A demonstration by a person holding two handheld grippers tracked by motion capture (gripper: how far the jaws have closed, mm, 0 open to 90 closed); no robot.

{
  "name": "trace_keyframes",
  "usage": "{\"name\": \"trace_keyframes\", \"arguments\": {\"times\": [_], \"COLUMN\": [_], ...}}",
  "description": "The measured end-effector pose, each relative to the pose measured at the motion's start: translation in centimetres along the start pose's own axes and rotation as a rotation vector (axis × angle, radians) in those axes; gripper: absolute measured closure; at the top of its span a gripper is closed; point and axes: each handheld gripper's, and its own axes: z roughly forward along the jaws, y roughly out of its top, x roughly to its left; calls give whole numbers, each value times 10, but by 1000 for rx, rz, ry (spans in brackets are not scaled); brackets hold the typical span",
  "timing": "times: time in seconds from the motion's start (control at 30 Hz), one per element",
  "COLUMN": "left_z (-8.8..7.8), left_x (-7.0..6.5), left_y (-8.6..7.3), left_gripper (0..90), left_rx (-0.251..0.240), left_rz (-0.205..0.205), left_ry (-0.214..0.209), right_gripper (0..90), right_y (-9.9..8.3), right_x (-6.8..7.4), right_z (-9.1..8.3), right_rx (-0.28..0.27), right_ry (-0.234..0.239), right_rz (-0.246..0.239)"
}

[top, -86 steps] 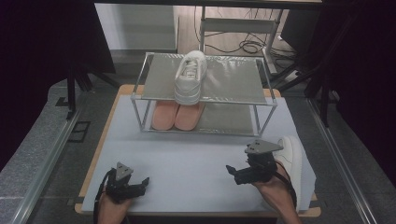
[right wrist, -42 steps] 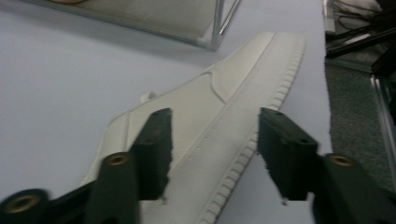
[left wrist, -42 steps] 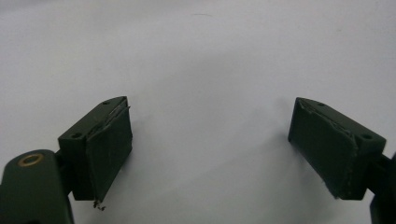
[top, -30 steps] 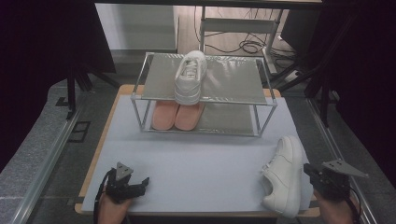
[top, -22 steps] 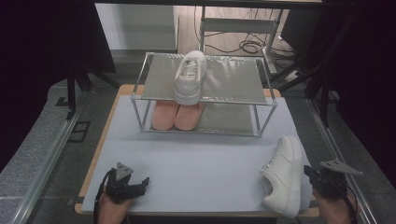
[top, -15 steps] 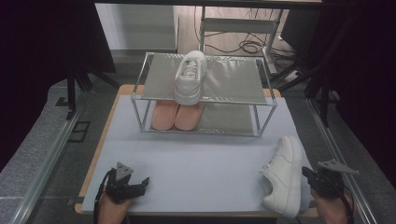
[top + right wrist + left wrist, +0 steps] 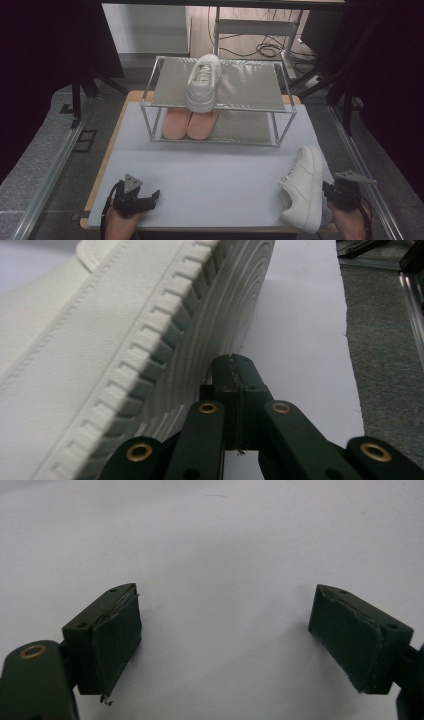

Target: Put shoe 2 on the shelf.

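A white sneaker (image 7: 304, 190) lies tipped on its side at the table's front right, with its ribbed sole (image 7: 220, 305) turned toward my right gripper. That right gripper (image 7: 328, 193) sits low just right of the shoe. Its jaws are shut, with nothing between them. In the right gripper view its tip (image 7: 235, 364) is close under the sole's edge, and I cannot tell whether it touches. My left gripper (image 7: 151, 196) rests at the front left. Its jaws (image 7: 222, 595) stand wide open over bare table. A second white sneaker (image 7: 204, 82) sits on the rack's top shelf.
The metal two-shelf rack (image 7: 280, 107) stands at the back of the white table (image 7: 215, 165). A pair of pink shoes (image 7: 190, 122) is on its lower shelf. Right of the sneaker the table edge (image 7: 350, 340) drops to grey floor.
The right hand went from the left of the sneaker round to its right side, then sank lower and edged in toward the sole. The left gripper and the shoes stayed put.
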Motion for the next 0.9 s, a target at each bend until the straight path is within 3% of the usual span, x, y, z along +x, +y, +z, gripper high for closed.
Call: {"name": "trace_keyframes", "arguments": {"times": [0.37,0.9], "left_z": [0,0], "left_x": [0,0], "left_y": [0,0], "left_gripper": [135,135], "left_rx": [0,0], "left_rz": [-1,-1], "left_ry": [0,1], "right_gripper": [900,900], "right_y": [0,10], "right_x": [-3,7], "right_z": [3,12], "right_rx": [-15,-37], "right_ry": [45,74], "right_rz": [32,21]}}
